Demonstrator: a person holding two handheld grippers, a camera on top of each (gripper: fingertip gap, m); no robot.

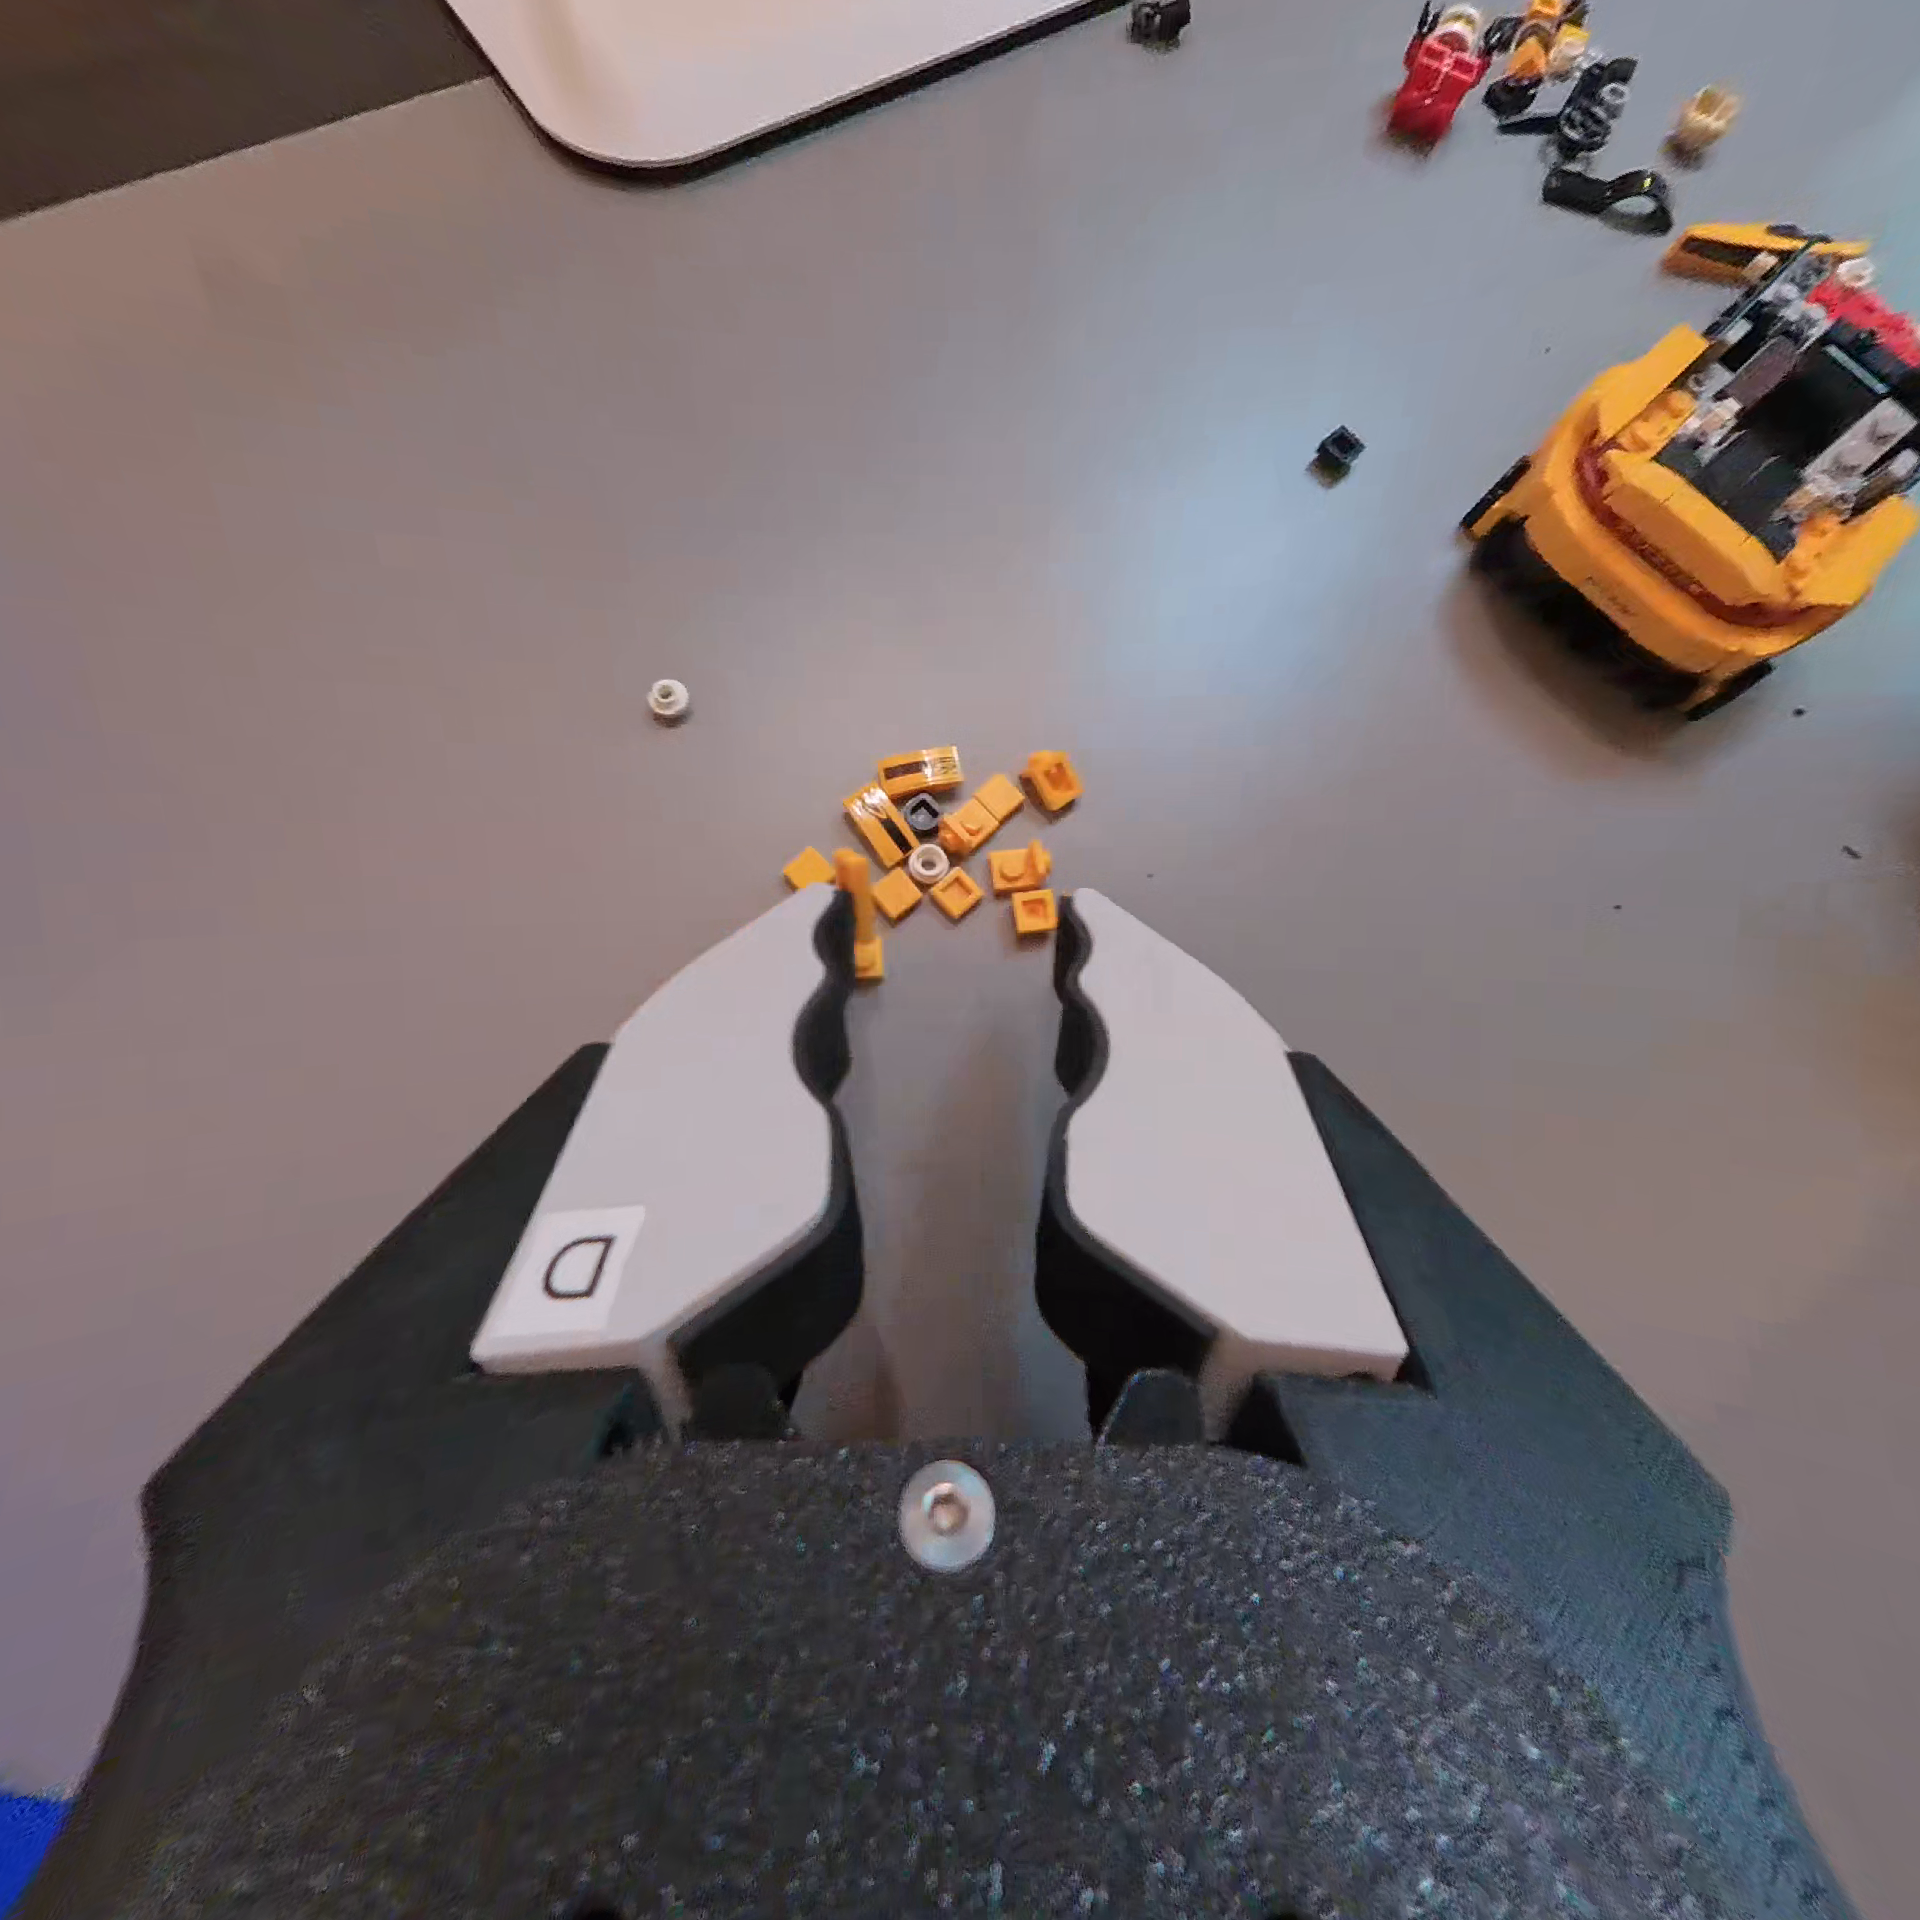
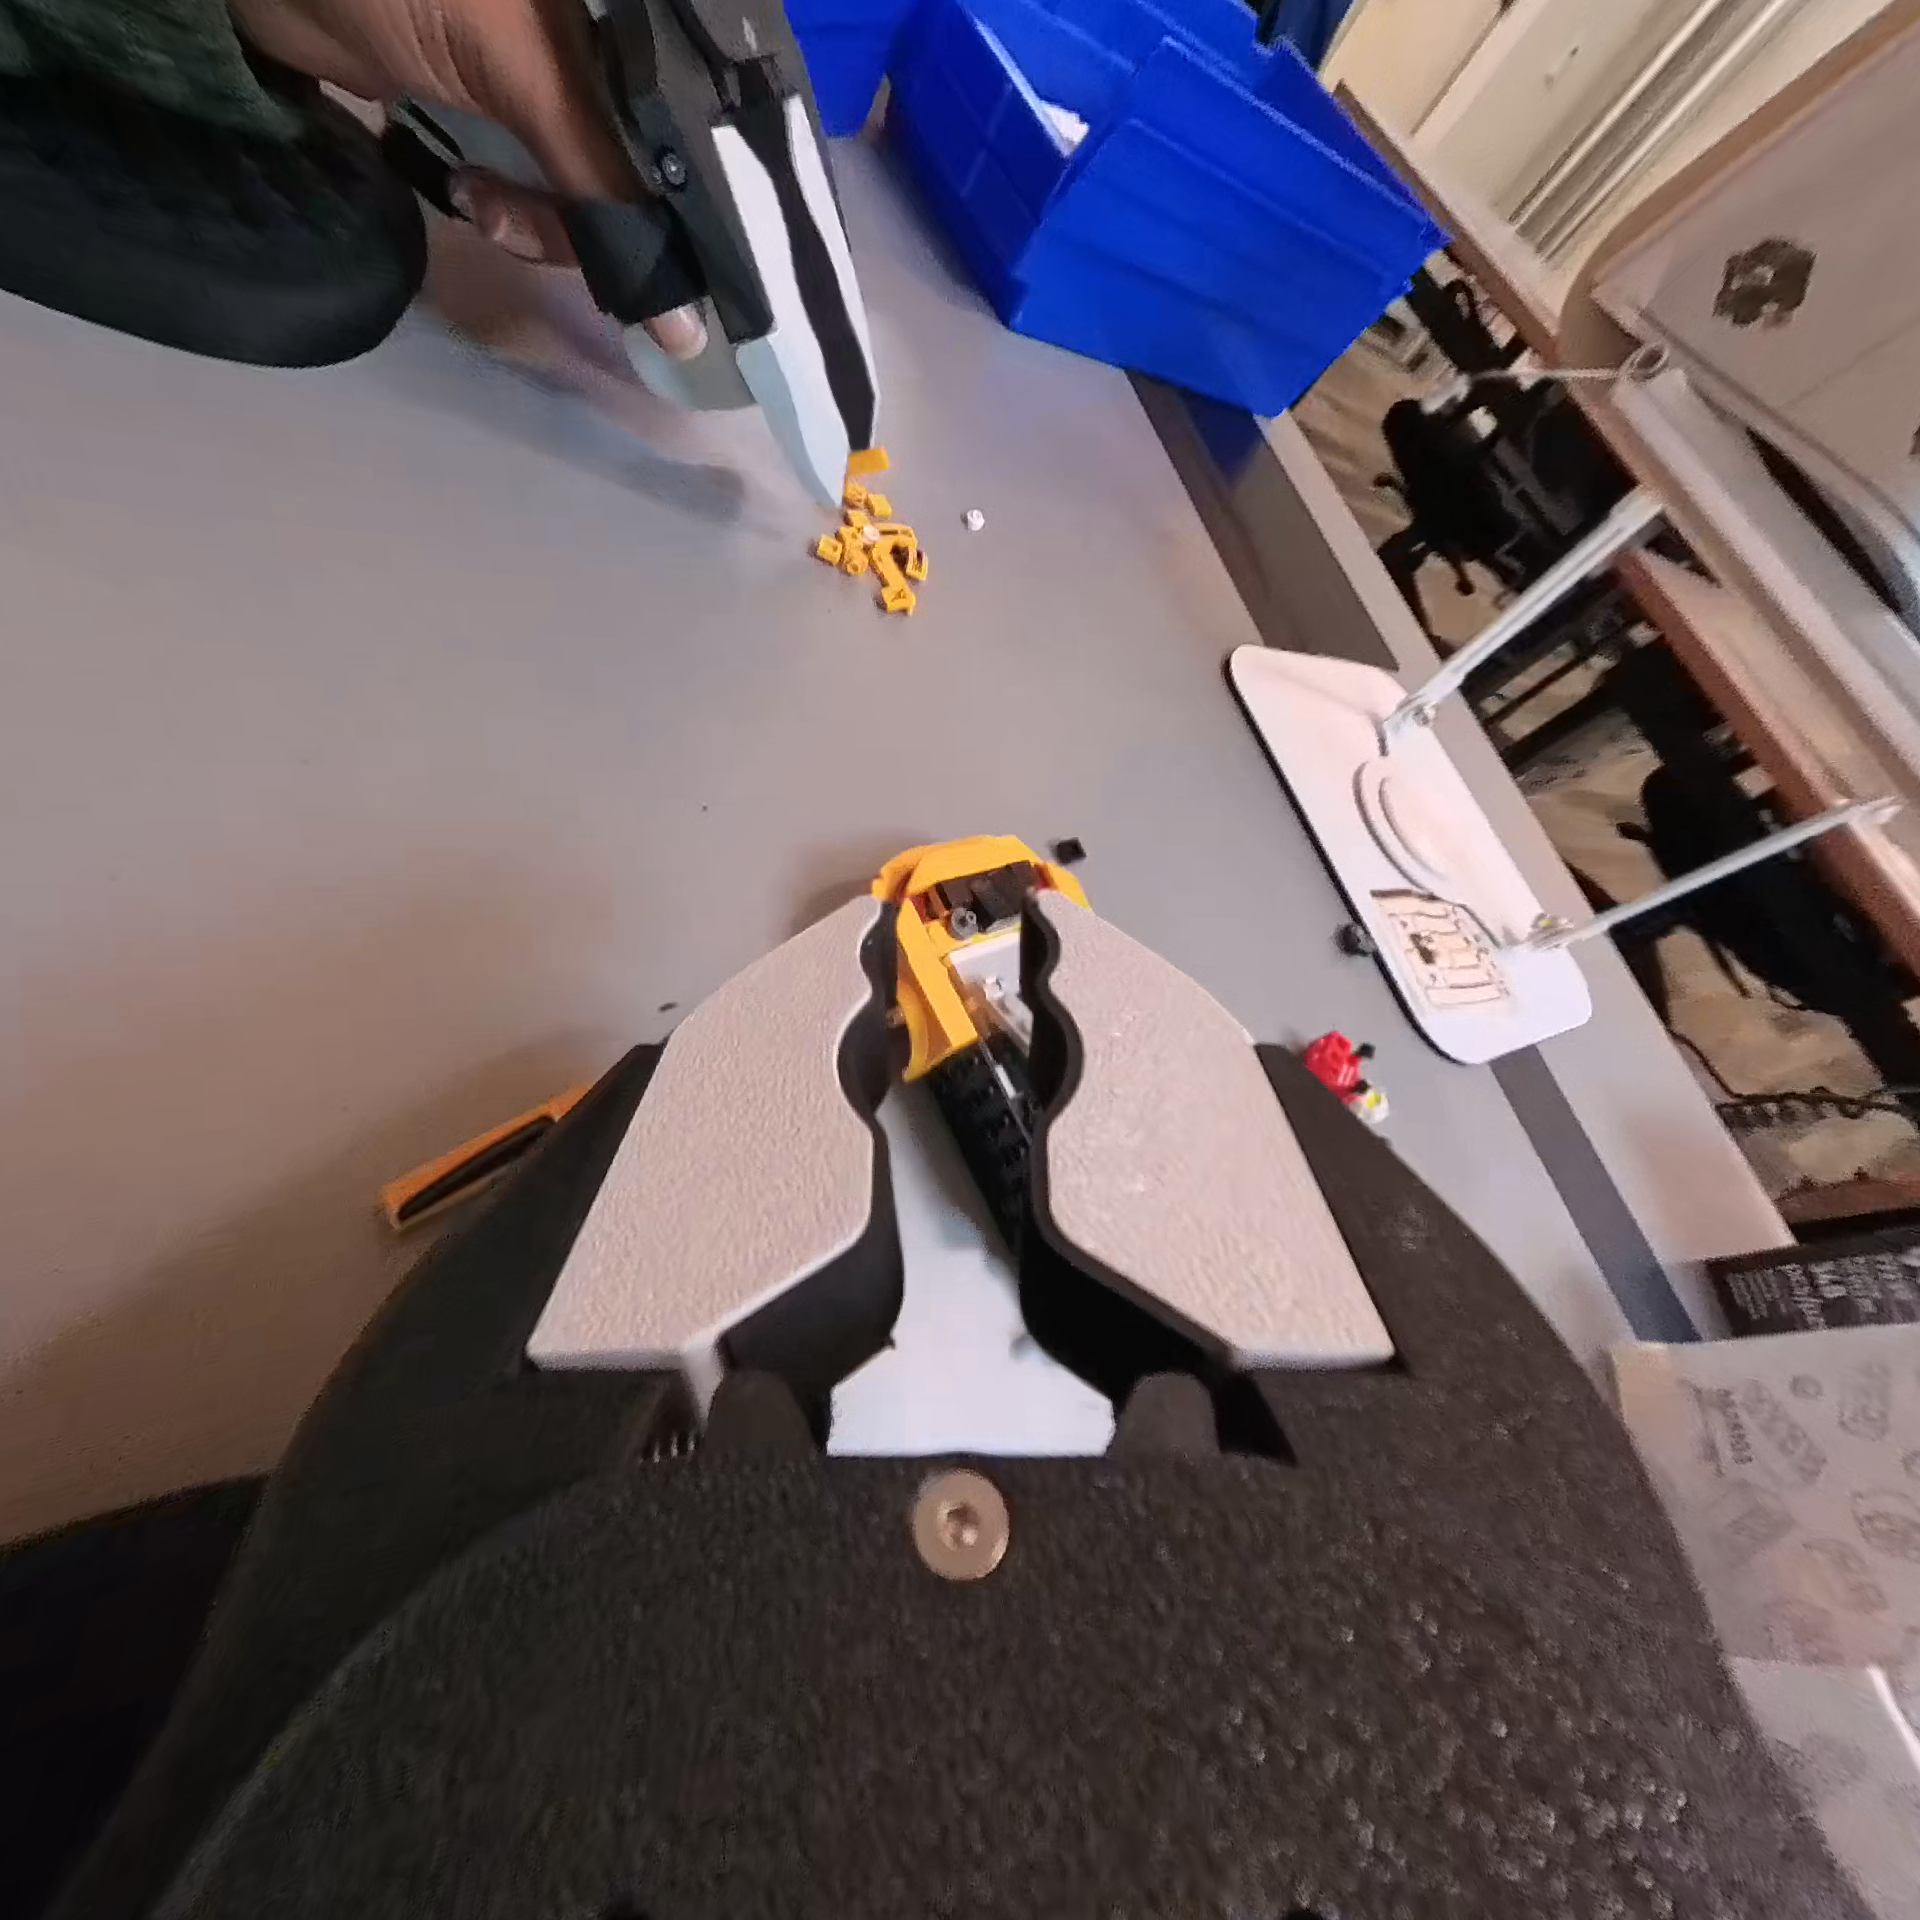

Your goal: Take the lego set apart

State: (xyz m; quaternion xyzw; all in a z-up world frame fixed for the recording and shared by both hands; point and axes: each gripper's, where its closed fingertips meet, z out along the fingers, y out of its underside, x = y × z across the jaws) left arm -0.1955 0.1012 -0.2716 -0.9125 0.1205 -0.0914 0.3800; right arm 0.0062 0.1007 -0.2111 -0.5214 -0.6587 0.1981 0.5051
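Fingers: left gripper spread above one pile of yellow pieces, right gripper clamps one yellow car on worktop.

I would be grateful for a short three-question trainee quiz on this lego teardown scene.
1. True or false: the left gripper is clamped on the yellow lego car.
2. What lies just beyond the left gripper's fingertips? A) pile of small yellow lego pieces B) blue bins C) red lego piece
3. Fill in: the right gripper straddles the yellow lego ____.

Key:
1. False; it is open, and the car sits far to its right.
2. A
3. car
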